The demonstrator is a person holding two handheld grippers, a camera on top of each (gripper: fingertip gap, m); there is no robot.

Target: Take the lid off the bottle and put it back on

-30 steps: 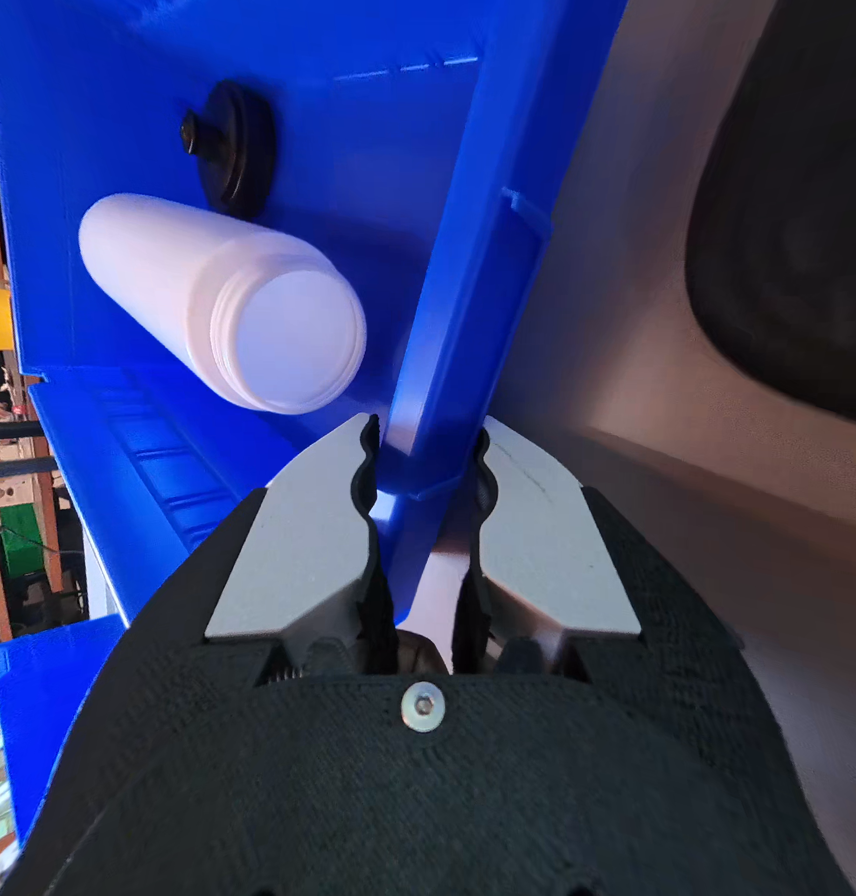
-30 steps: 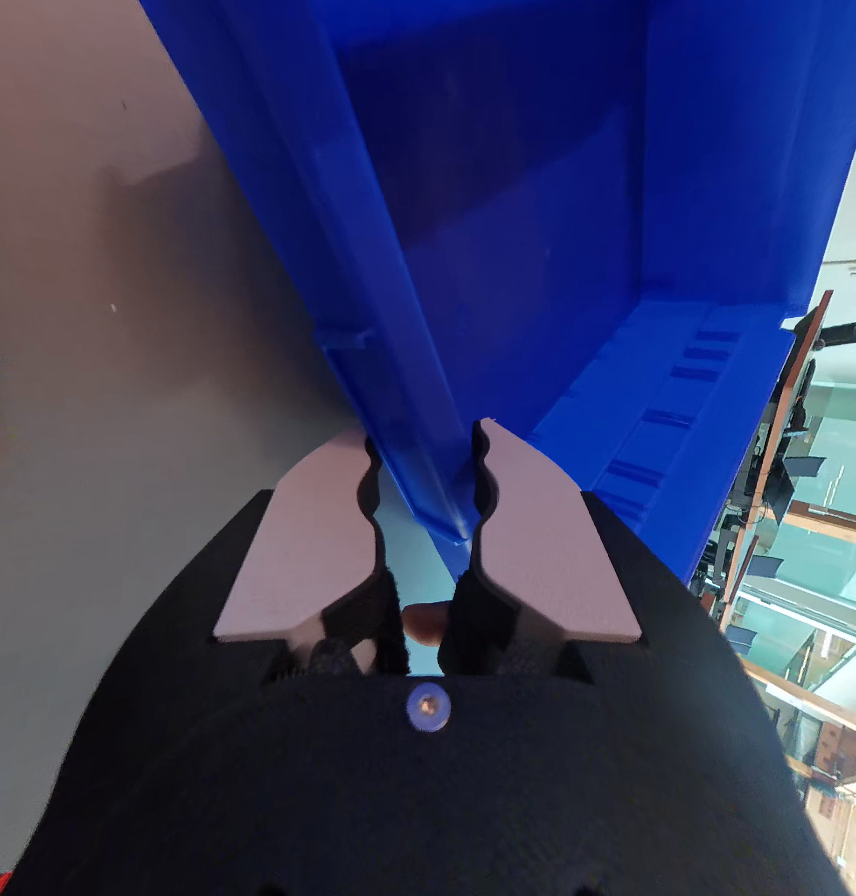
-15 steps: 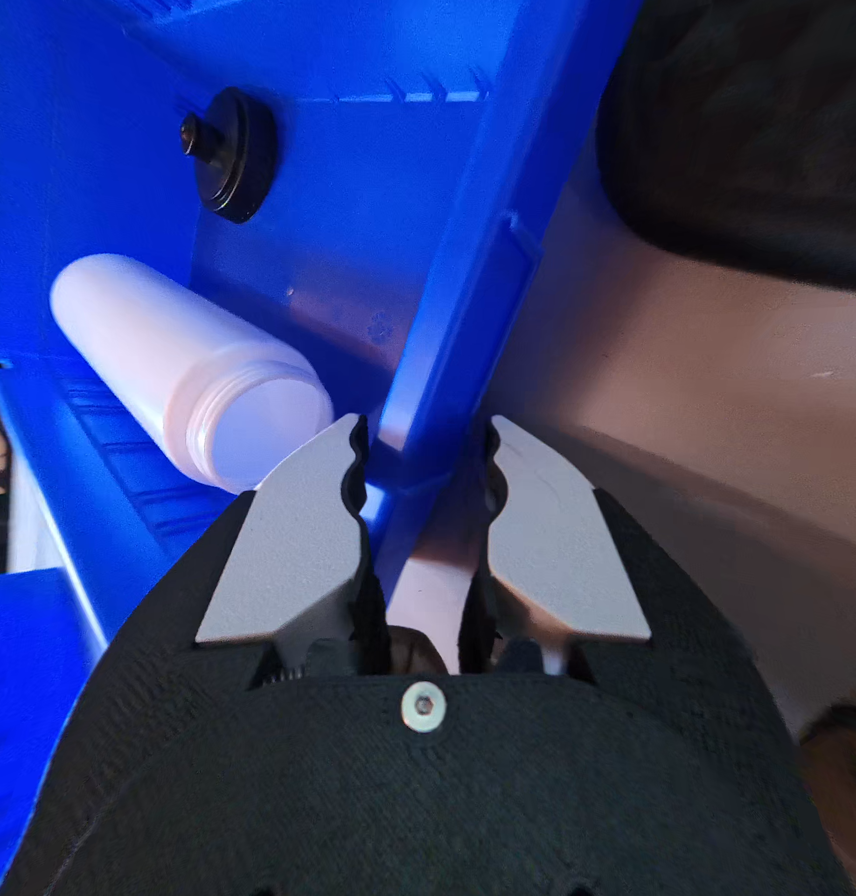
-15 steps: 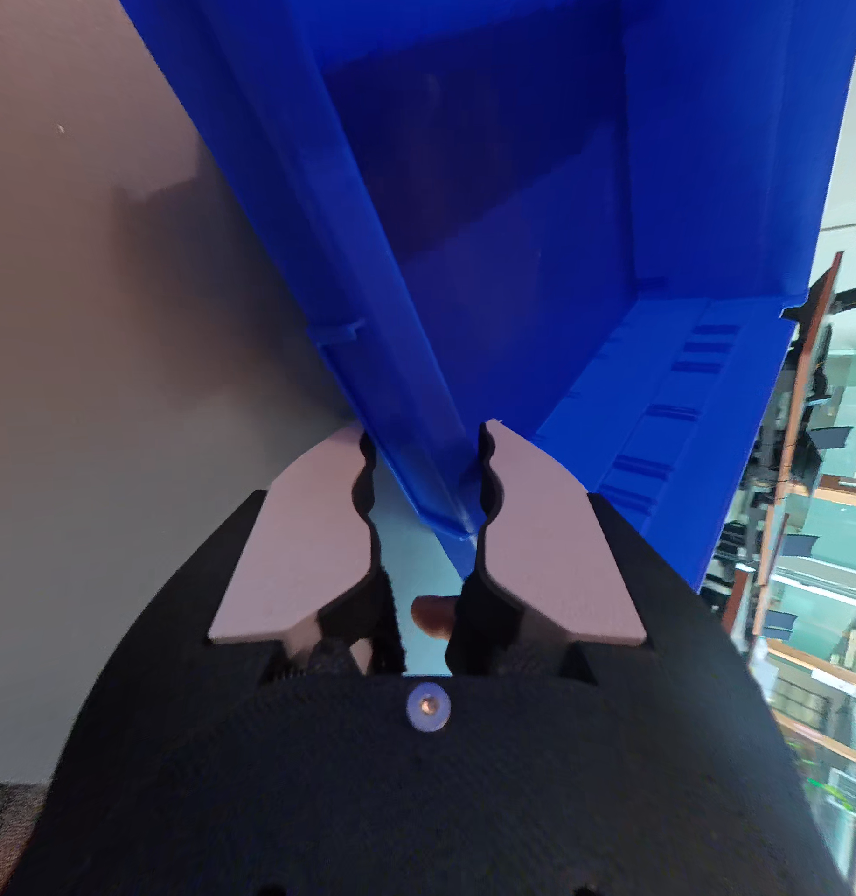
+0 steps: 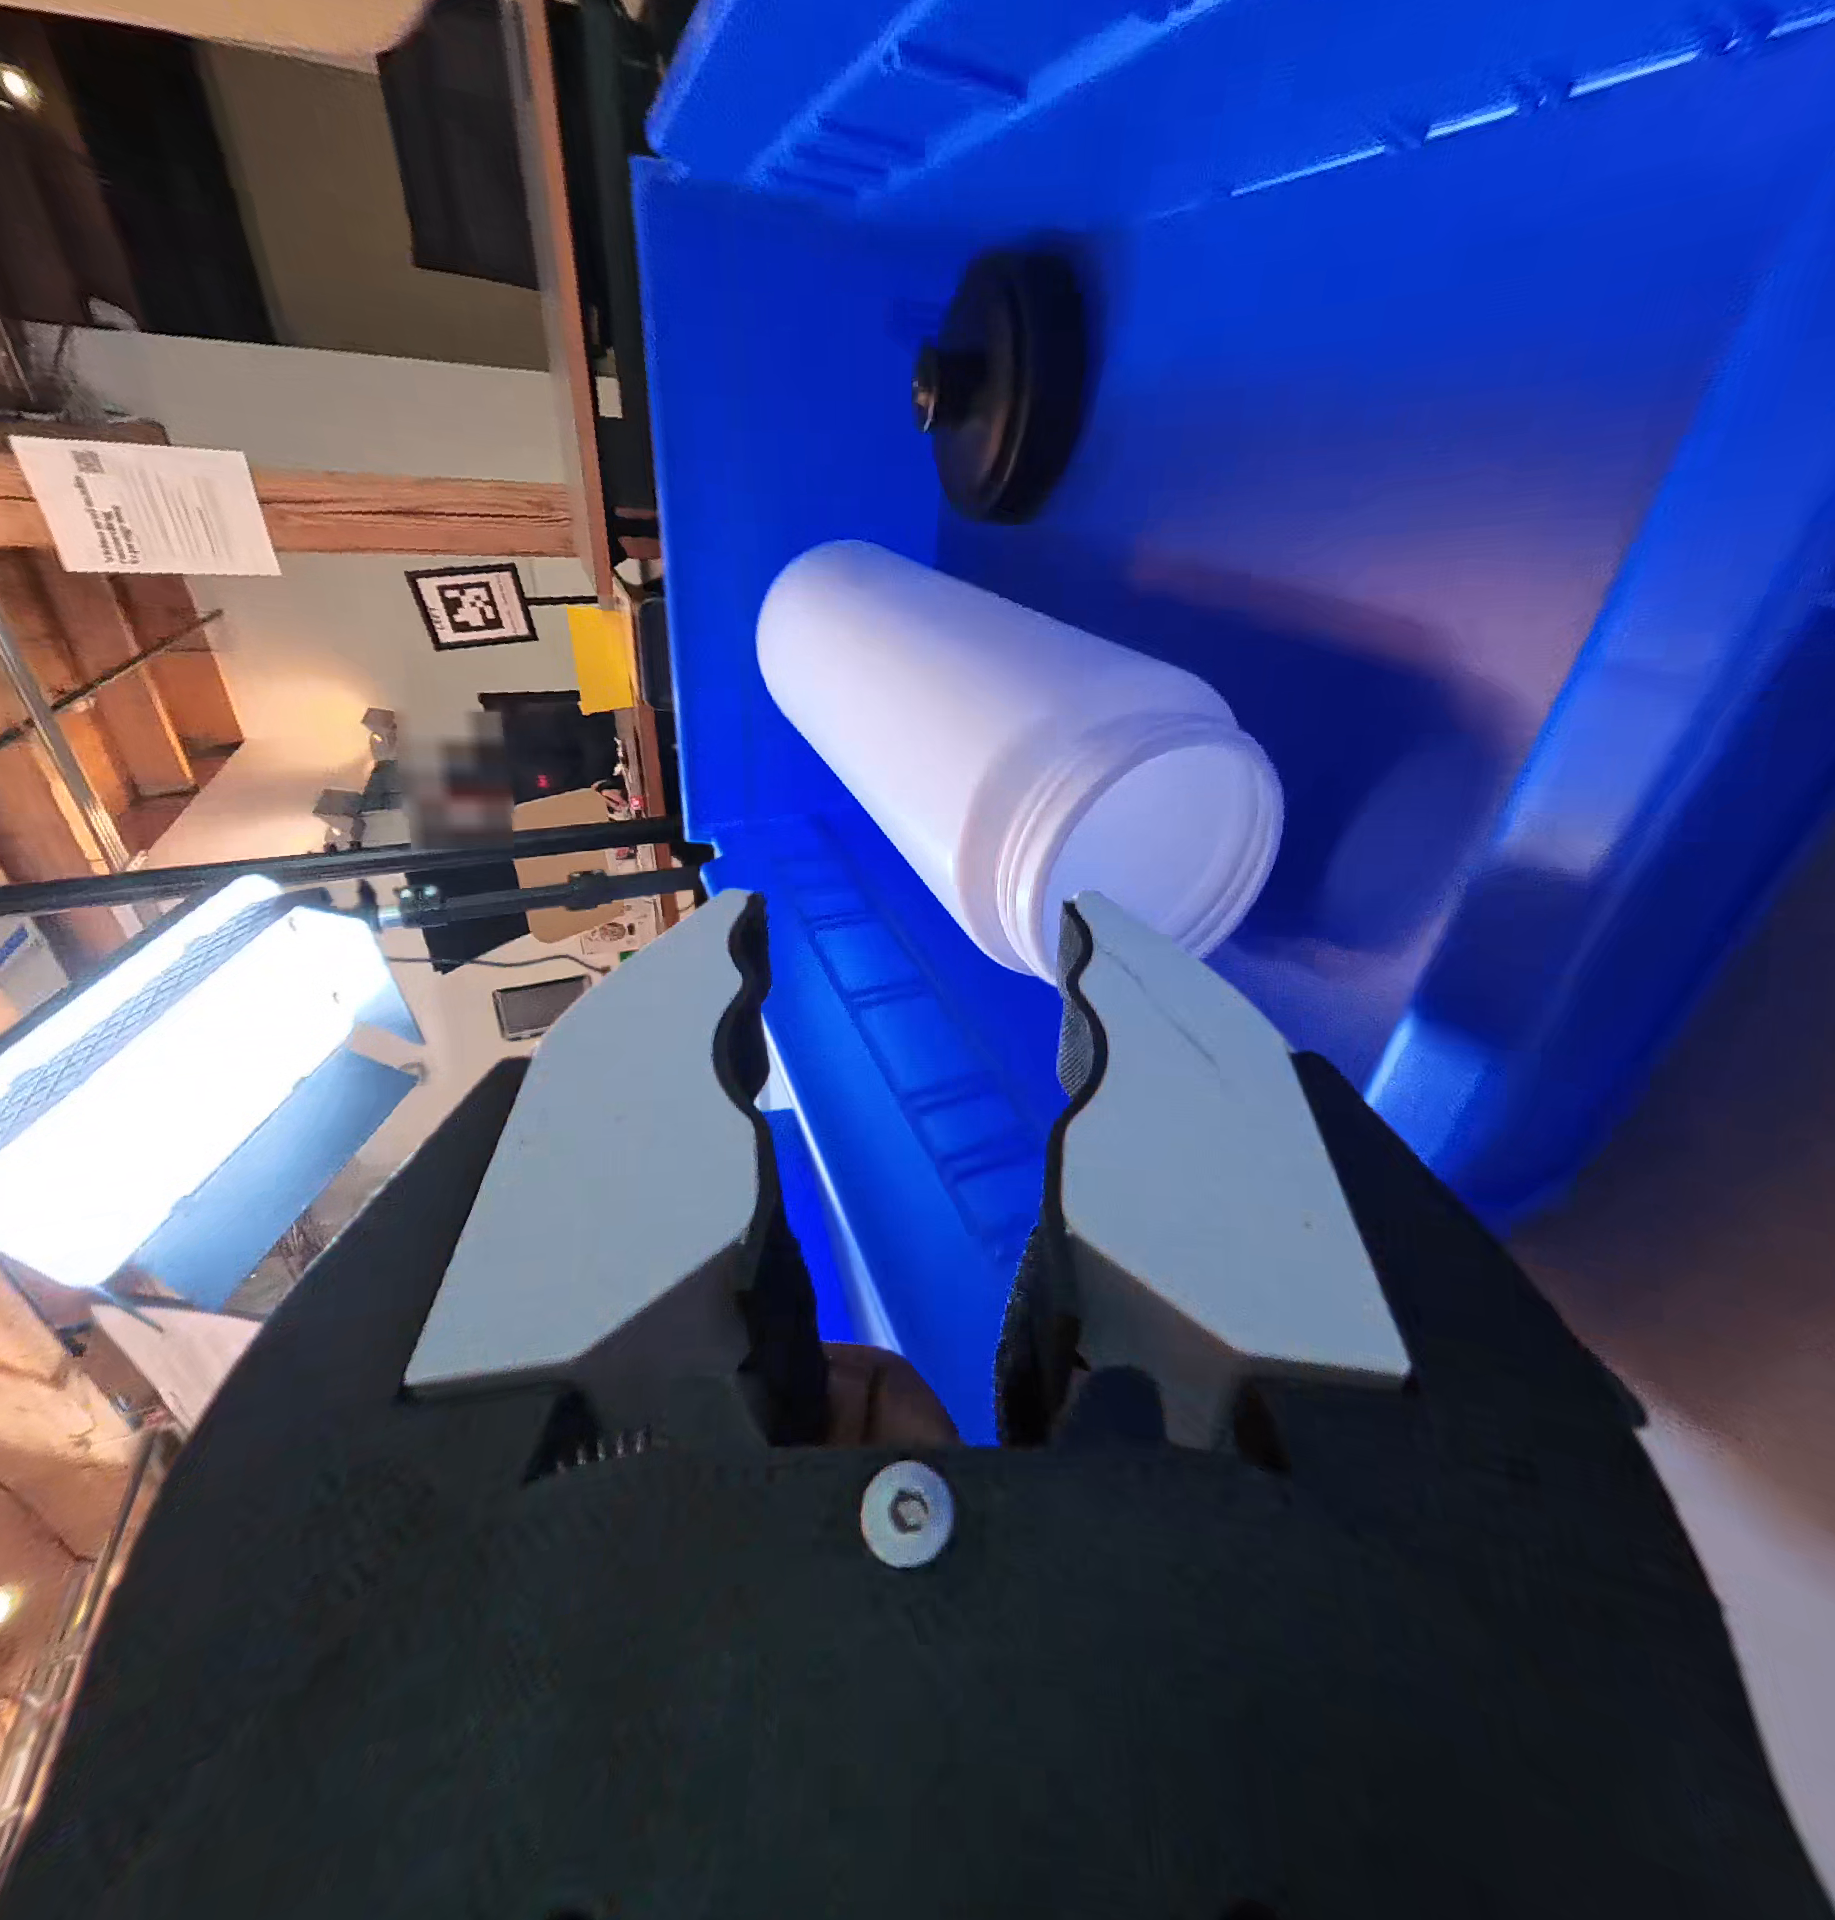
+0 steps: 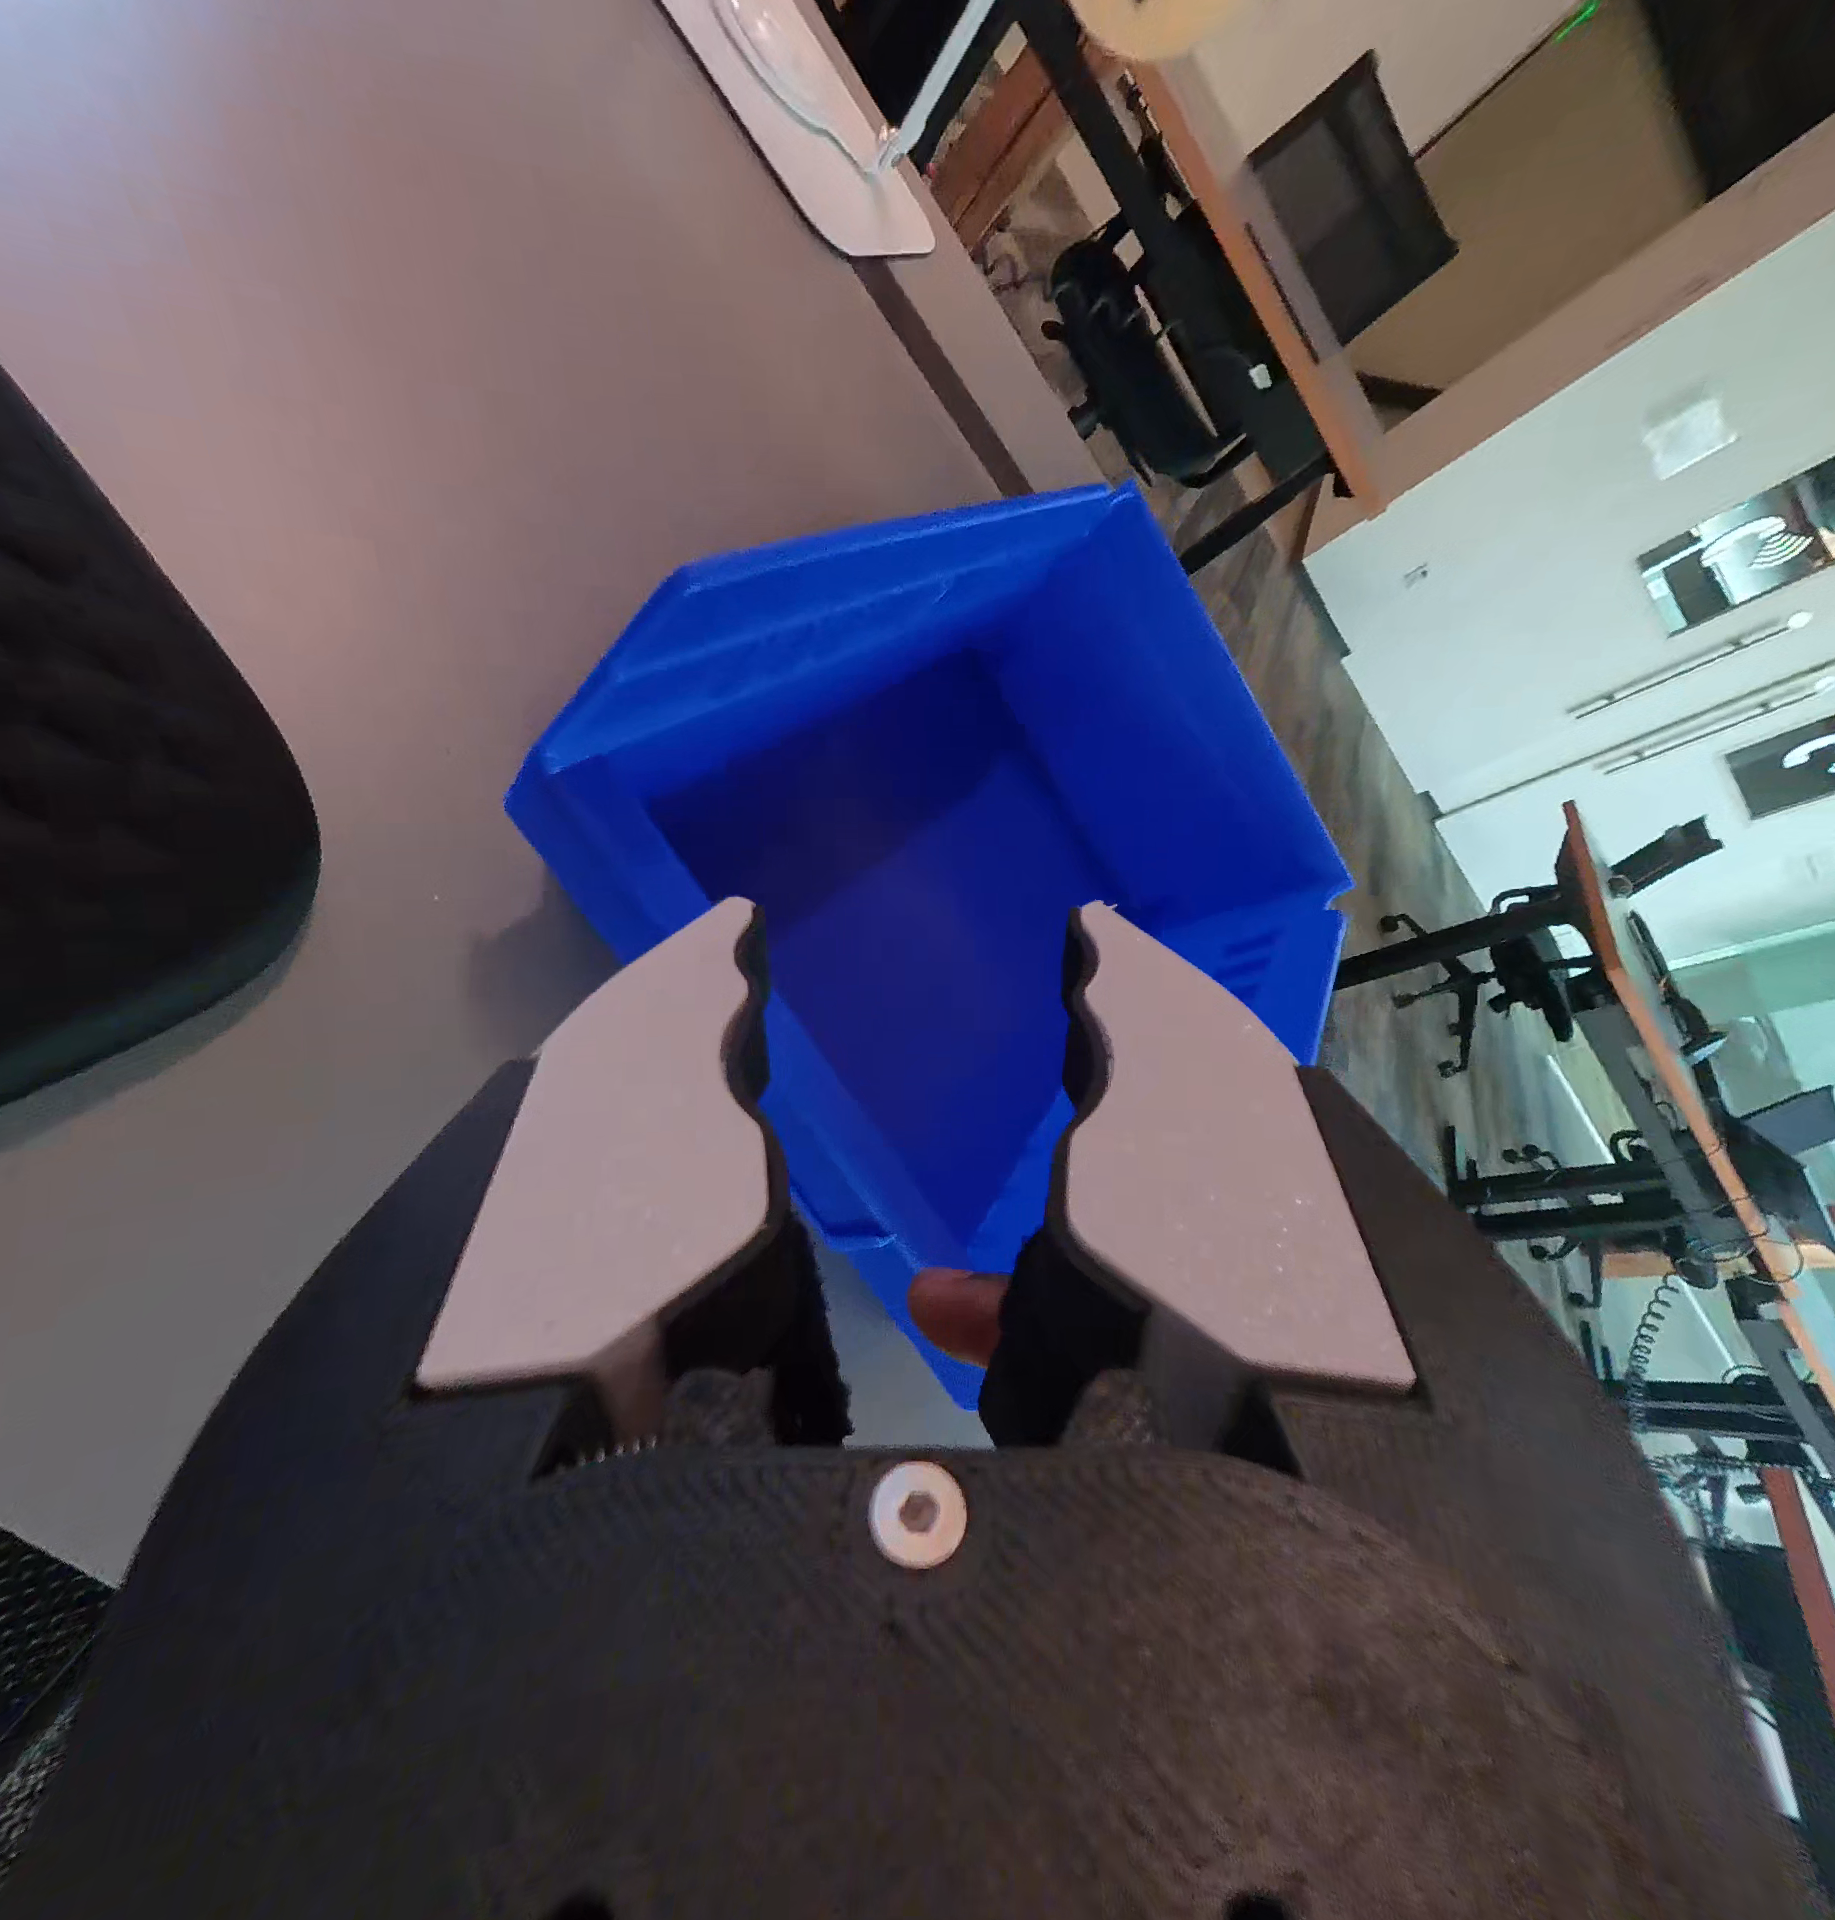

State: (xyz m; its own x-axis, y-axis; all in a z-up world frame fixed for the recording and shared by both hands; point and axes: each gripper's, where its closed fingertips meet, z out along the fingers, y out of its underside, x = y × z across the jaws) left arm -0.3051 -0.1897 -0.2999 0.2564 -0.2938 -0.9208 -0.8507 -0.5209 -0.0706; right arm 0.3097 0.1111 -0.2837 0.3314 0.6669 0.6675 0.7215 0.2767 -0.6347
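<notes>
A white bottle (image 5: 996,748) lies on its side in a blue bin (image 5: 1412,416), with no lid on it and its threaded mouth towards me. The black lid (image 5: 1006,384) lies beyond it in the same bin. My left gripper (image 5: 908,914) is open and empty, and its right fingertip (image 5: 1089,935) is just in front of the bottle's mouth. My right gripper (image 6: 913,920) is open and empty, above a blue bin (image 6: 892,644) that shows no bottle inside.
The bins stand on a grey table (image 6: 373,364). A black mat (image 6: 92,748) lies to the left in the right wrist view and a white tray (image 6: 819,156) at the far edge. A bright light panel (image 5: 165,1060) stands off the table's left side. The left tips stand about 15 cm off the black lid (image 5: 1006,384).
Both grippers held a bin wall between nearly closed jaws. Both have let go, opened wide and pulled back. The left now faces the bottle's mouth.
</notes>
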